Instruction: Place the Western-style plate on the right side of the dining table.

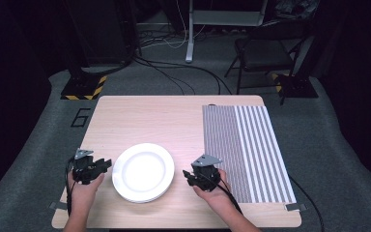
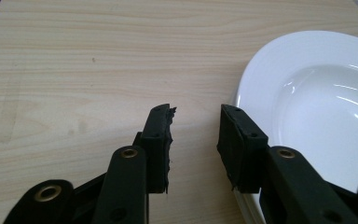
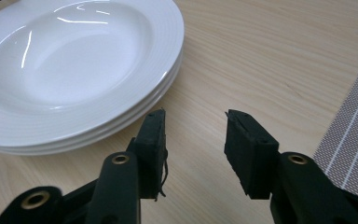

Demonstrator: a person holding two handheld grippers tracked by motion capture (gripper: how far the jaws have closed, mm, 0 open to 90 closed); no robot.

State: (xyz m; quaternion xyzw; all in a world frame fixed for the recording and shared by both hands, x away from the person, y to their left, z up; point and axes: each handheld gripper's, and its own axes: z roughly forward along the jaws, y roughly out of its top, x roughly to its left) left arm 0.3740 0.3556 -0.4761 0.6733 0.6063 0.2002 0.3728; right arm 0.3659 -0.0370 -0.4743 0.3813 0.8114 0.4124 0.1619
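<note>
My left gripper [image 1: 101, 166] sits at 9 o'clock of the plates [image 1: 143, 172], jaws partly open with nothing between them. In the left gripper view the left gripper [image 2: 196, 126] has bare counter [image 2: 98, 56] in its gap, and its right-hand jaw stands just in front of the rim of the plates [image 2: 317, 107]; I cannot tell whether it touches.

My right gripper [image 1: 189, 177] sits at 3 o'clock of the plates, also partly open and holding nothing. In the right gripper view the right gripper [image 3: 195, 128] frames bare wood, with the plates [image 3: 74, 70] just beyond its left-hand jaw and apart from it.

Placement rationale, as I judge it: one gripper on each side of the stack puts both within short reach of opposite rims, so either can take the top plate. The mat [image 1: 246, 150] lies at 3 o'clock of the right gripper, unoccupied, and reads as the likely destination for a plate.

View differences:
- The high view gives the overall layout: the stack near the front edge of the counter, left of centre, with the mat along the right side.
- The right gripper view shows the stack edge-on; I count about three rims there, where the high view reads as little more than one disc.
- The left gripper view shows the deep well and wide rim of the top plate.
</note>
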